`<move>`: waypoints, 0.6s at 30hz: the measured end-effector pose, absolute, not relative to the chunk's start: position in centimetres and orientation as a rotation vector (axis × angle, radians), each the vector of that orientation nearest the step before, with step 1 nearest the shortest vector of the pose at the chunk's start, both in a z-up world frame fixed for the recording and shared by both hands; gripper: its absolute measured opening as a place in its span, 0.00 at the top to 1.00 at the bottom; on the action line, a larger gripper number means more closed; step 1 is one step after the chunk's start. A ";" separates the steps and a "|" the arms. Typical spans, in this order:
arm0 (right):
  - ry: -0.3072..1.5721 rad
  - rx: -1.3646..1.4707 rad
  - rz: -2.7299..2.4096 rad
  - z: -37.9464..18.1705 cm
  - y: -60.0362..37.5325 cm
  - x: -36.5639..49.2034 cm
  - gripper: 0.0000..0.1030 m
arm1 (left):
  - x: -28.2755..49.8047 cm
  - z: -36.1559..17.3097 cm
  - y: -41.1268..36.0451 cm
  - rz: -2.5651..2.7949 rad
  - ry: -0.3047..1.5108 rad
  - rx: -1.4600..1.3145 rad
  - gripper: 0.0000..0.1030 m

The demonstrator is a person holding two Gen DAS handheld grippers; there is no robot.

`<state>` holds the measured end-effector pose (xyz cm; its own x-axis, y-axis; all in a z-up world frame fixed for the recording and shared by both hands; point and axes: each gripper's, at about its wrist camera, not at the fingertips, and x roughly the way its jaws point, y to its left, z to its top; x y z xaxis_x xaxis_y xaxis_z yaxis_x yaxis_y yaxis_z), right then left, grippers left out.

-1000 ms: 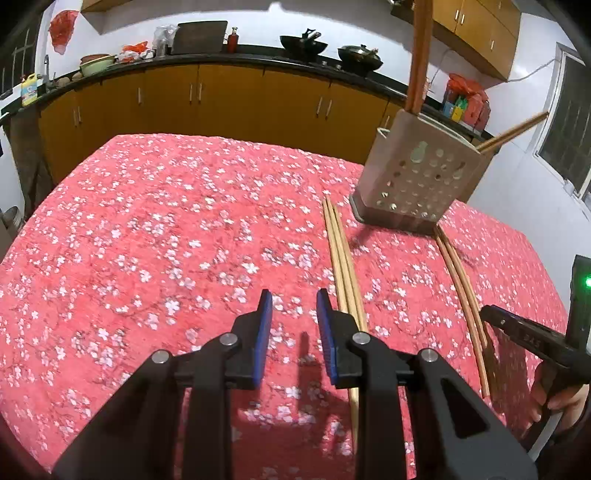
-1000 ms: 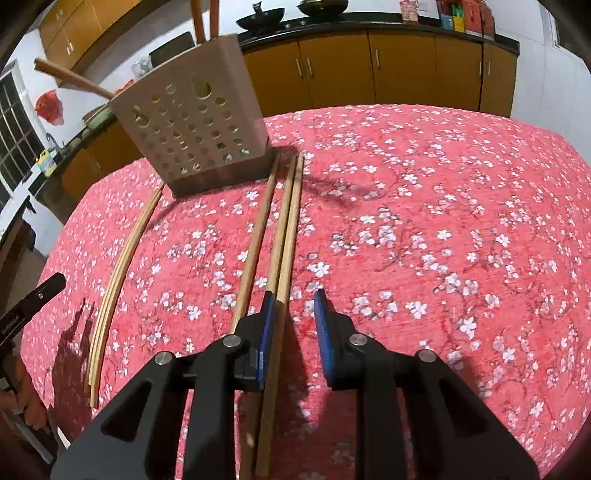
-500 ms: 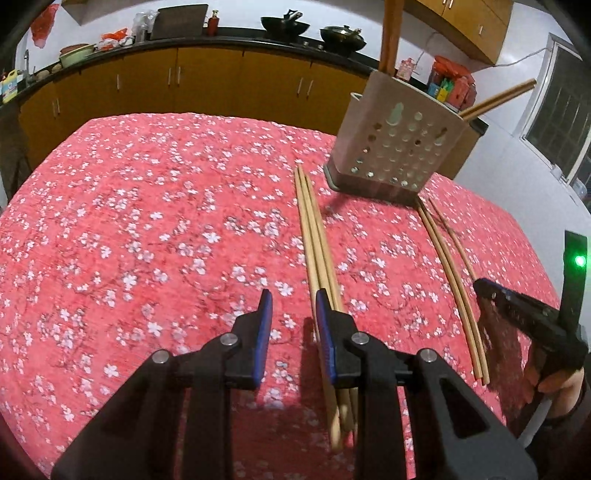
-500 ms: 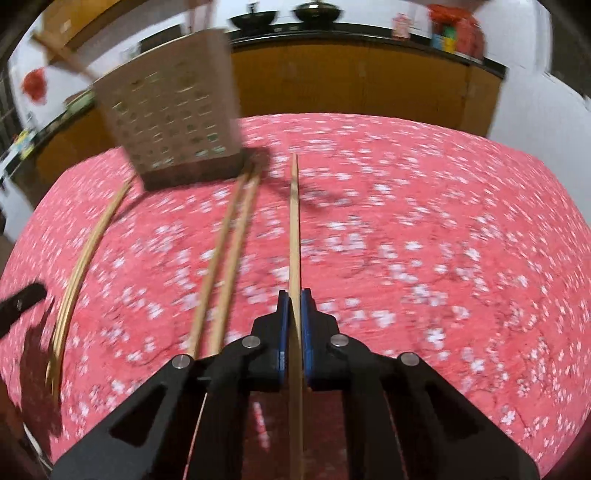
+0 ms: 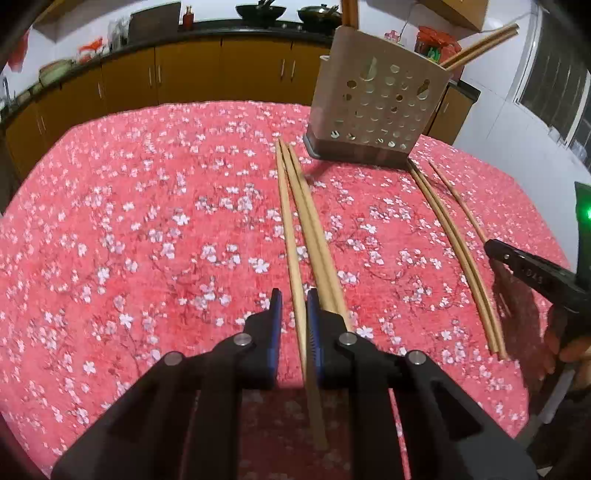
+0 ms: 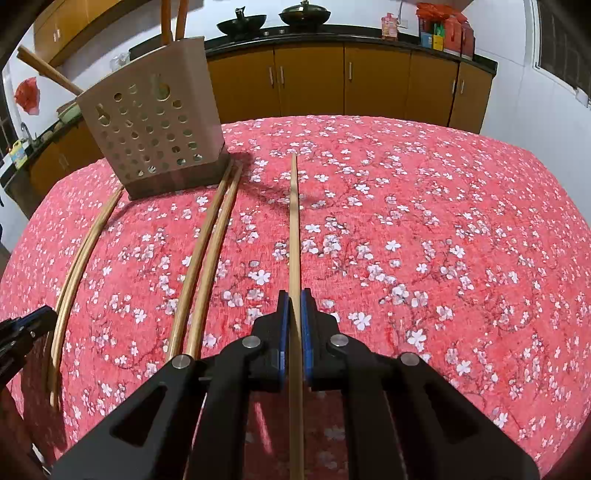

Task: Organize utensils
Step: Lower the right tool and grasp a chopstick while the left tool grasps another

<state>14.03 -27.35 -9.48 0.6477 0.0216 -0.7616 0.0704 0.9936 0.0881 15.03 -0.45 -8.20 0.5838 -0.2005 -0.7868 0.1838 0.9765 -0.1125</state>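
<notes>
We work over a tabletop [image 5: 147, 221] covered in a red cloth printed with white blossoms. Behind it runs a row of orange-brown cabinets [image 6: 314, 77] under a dark counter, with two black woks [image 6: 242, 22] standing on top and bright packets [image 6: 443, 29] at the counter's right end. White walls close the room, and a window [image 5: 561, 74] shows on one side.

A perforated beige utensil holder [image 5: 380, 107] stands on a dark base toward the far side of the cloth. Several wooden chopsticks already stick up out of it, some upright and a pair leaning outward over its rim [image 5: 480, 42].

In the left wrist view, three chopsticks [image 5: 306, 214] lie close together, their far ends just beside the holder's base. Our left gripper [image 5: 293, 317] has its fingers apart, and the leftmost of those chopsticks runs through the gap between them, lying closer to the right finger. We cannot tell whether it touches that finger. Further right lie two more chopsticks side by side [image 5: 458, 251] and a single thin one [image 5: 458, 199] beyond them.

Our right gripper [image 6: 294, 314] has its fingers pressed together on one chopstick [image 6: 294, 229], which points straight ahead. In the right wrist view, a pair of loose chopsticks [image 6: 207, 251] lies to its left, their far ends by the holder [image 6: 151, 125].
</notes>
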 end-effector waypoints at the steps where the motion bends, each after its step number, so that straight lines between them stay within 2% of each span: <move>1: 0.868 0.112 -0.026 -9.5 -27.3 14.0 0.93 | 15.0 -8.2 -0.5 -0.221 0.918 -0.012 0.85; 4: 0.875 0.114 -0.019 -9.4 -27.2 13.5 0.92 | 15.2 -8.3 -0.7 -0.210 0.912 -0.004 0.86; 7: 0.871 0.114 -0.017 -9.4 -27.1 12.8 0.92 | 15.3 -8.3 -0.7 -0.186 0.905 0.014 0.92; 18: 0.859 0.103 -0.031 -9.4 -27.5 14.4 0.93 | 18.3 -8.1 3.6 -0.079 0.909 -0.039 0.92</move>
<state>14.40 -27.50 -9.44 0.6529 0.0139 -0.7573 0.0690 0.9946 0.0778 18.29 3.59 -8.11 0.6122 -0.0849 -0.7862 0.0516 0.9964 -0.0674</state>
